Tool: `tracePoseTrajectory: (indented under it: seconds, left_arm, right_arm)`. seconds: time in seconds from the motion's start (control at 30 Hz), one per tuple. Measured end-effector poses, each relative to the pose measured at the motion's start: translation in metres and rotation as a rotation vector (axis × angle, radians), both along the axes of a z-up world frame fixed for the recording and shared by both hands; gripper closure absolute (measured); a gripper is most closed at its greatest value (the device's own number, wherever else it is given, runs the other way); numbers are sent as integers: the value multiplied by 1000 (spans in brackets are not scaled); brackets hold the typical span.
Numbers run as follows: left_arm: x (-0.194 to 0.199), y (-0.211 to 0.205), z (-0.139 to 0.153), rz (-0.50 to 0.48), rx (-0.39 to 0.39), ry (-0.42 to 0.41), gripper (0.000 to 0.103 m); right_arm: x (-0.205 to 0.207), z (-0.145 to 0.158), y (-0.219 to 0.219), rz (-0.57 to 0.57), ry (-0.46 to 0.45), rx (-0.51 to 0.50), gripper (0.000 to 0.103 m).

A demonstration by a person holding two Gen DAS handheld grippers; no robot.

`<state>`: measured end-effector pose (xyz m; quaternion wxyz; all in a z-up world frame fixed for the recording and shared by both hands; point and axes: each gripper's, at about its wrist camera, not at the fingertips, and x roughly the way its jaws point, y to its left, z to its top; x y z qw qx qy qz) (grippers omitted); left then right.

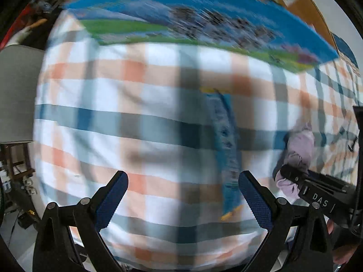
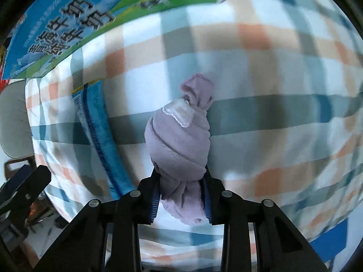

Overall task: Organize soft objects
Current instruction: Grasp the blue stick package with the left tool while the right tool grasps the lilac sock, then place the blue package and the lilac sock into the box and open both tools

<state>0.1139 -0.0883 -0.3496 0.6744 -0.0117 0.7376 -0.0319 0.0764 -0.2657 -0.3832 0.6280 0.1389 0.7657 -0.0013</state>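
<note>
Checked cloth (image 1: 140, 104) under milk carton (image 1: 204, 22); right tongs (image 2: 181, 200) pinch lilac sock (image 2: 179, 145).

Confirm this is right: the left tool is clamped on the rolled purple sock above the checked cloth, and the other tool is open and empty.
Not right: the sides are swapped. The right tool is clamped on the rolled purple sock above the checked cloth, as the right wrist view shows. The left tool is open and empty, seen in the left wrist view.
</note>
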Motion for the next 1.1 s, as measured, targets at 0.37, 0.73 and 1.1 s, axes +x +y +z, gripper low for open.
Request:
tracePoseTrajectory:
  seconds: [0.37,0.73,1.1]
  left_arm:
    - [4,-56,-56,-98,38,74,40]
    - [-6,-35,-35,-71,41,24,87]
    - [-26,-18,47,-11,-69,-86,88]
  right_arm:
    - [-15,8,-52,-54,-25,7,43]
    - [-24,-17,-52,-99,48,-5,67]
    - [-24,48,-14,19,-45,46,73]
